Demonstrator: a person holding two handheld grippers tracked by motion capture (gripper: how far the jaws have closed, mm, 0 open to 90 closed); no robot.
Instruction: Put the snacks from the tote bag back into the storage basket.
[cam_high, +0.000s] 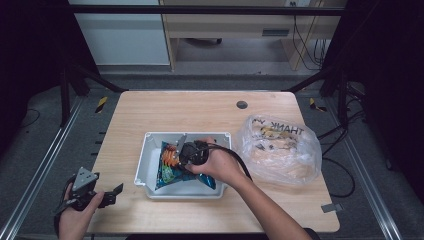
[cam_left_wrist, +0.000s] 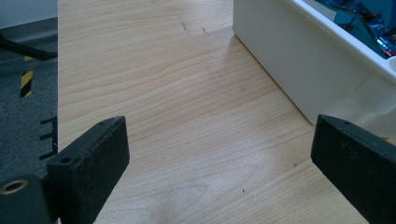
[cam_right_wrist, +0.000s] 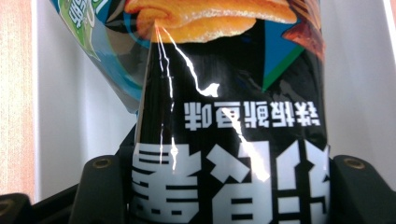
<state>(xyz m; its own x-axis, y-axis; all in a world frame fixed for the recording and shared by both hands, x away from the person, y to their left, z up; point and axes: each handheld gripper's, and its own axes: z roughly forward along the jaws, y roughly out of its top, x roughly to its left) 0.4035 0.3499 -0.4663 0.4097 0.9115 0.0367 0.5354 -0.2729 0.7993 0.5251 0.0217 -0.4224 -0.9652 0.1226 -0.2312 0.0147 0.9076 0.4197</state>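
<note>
A glossy snack bag (cam_high: 169, 173), blue and black with orange chips printed on it, lies in a white bin (cam_high: 142, 167) at the table's middle. My right gripper (cam_high: 180, 159) reaches into the bin from the right and is shut on the bag. In the right gripper view the snack bag (cam_right_wrist: 233, 116) sits pinched between the two black jaws of the right gripper (cam_right_wrist: 229, 186), its print upside down, over the bin's white floor (cam_right_wrist: 70, 116). My left gripper (cam_high: 114, 195) hovers open near the table's front left corner. The left gripper (cam_left_wrist: 219, 135) has only bare wood between its jaws, with the bin's wall (cam_left_wrist: 280, 56) ahead right.
A clear plastic shopping bag (cam_high: 280, 147) with pale contents bulges on the table just right of the bin. A small round cable hole (cam_high: 242, 104) sits near the far edge. Bare wood (cam_high: 190, 112) spreads behind and left of the bin.
</note>
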